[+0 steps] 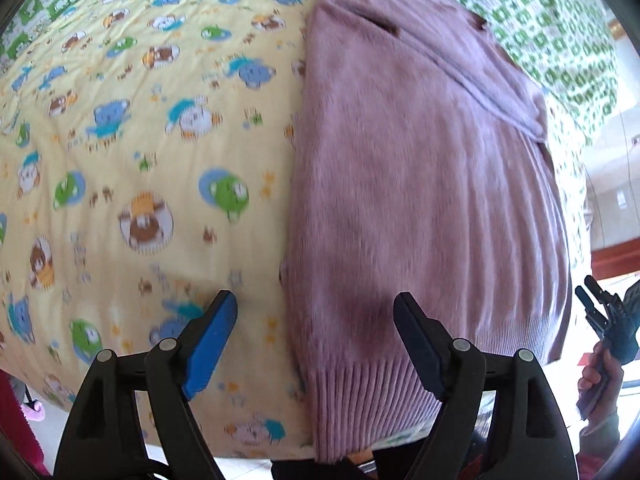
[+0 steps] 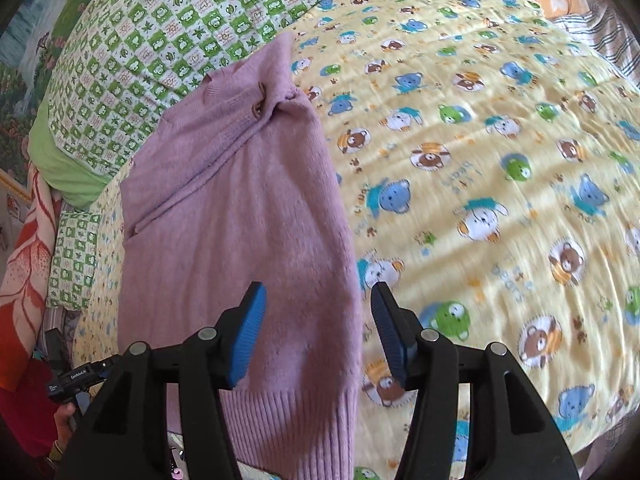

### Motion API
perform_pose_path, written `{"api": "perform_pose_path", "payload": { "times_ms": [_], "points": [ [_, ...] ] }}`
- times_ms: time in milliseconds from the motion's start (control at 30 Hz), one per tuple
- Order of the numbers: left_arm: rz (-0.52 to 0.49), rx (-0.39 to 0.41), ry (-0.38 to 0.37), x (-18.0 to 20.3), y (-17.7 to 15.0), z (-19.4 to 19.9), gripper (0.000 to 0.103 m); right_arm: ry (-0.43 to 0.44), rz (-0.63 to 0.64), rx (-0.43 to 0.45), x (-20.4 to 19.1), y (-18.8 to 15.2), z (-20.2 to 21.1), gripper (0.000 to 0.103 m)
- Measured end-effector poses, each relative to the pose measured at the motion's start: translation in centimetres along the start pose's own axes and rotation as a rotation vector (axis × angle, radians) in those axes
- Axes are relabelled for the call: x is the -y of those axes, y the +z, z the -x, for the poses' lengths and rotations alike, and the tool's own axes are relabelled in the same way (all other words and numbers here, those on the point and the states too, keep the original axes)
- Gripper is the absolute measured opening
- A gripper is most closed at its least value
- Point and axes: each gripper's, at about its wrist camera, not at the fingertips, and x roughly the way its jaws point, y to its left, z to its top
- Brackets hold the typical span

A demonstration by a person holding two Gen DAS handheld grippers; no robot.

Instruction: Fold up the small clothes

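Observation:
A small mauve knitted sweater (image 1: 420,184) lies flat on a yellow cartoon-print quilt (image 1: 140,160), folded lengthwise into a long strip, ribbed hem near the bed's front edge. In the right wrist view the sweater (image 2: 240,216) has a sleeve folded across its top. My left gripper (image 1: 316,312) is open and empty, hovering over the sweater's left edge near the hem. My right gripper (image 2: 318,304) is open and empty, above the sweater's right edge near the hem. The right gripper also shows at the right edge of the left wrist view (image 1: 604,320), in a hand.
A green-and-white checked quilt (image 2: 160,28) lies beyond the sweater's neck end. A light green pillow (image 2: 64,160) and a red flowered blanket (image 2: 24,264) are at the left. The bed's front edge runs just below the hem (image 1: 352,412).

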Motion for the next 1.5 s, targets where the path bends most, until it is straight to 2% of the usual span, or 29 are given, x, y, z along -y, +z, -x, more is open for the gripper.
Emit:
{"api": "perform_pose_path", "payload": {
  "times_ms": [233, 467, 667, 767, 800, 900, 967, 1033, 1067, 1100, 1133, 1367, 1500],
  "points": [
    [-0.064, -0.012, -0.003, 1.3, -3.2, -0.2, 0.089, -0.005, -0.013, -0.025, 1.3, -2.9, 0.9, 0.057],
    [-0.075, 0.000, -0.011, 2.2, -4.3, -0.8, 0.092, 0.014, -0.014, -0.048, 1.7, -4.4, 0.3, 0.057],
    [-0.004, -0.005, -0.112, 1.6, -3.7, -0.8, 0.092, 0.055, -0.032, -0.049, 1.9, -4.6, 0.2, 0.057],
    [-0.011, 0.001, -0.120, 1.8, -3.7, -0.8, 0.078, 0.094, -0.029, -0.060, 1.9, -4.9, 0.3, 0.057],
    [-0.019, 0.000, -0.120, 1.9, -3.7, -0.8, 0.071, 0.119, -0.027, -0.067, 1.8, -5.0, 0.2, 0.057],
    [-0.019, -0.011, -0.132, 2.2, -3.6, -0.9, 0.063, 0.174, -0.023, -0.093, 1.5, -5.6, -0.3, 0.054],
    [-0.012, -0.021, -0.154, 2.3, -3.4, -1.2, 0.046, 0.179, -0.010, -0.113, 1.3, -6.0, -0.8, 0.045],
    [-0.009, -0.037, -0.178, 2.3, -3.2, -1.5, 0.019, 0.171, 0.000, -0.121, 1.2, -6.2, -1.1, 0.034],
    [-0.008, -0.041, -0.190, 2.3, -3.2, -1.6, 0.016, 0.164, 0.005, -0.126, 1.2, -6.3, -1.2, 0.023],
    [-0.009, -0.037, -0.199, 2.2, -3.3, -1.5, 0.013, 0.158, 0.005, -0.132, 1.3, -6.4, -1.3, 0.013],
    [-0.007, -0.027, -0.205, 2.2, -3.4, -1.3, 0.010, 0.157, 0.002, -0.134, 1.5, -6.3, -1.3, 0.010],
    [0.030, 0.034, -0.301, 1.6, -2.7, 1.6, 0.007, 0.260, -0.021, -0.057, 2.2, -5.9, 1.2, 0.008],
    [0.014, 0.116, -0.349, 2.7, -0.7, 4.5, 0.006, 0.321, -0.006, -0.009, 0.9, -4.3, 2.7, 0.008]
  ]
}}
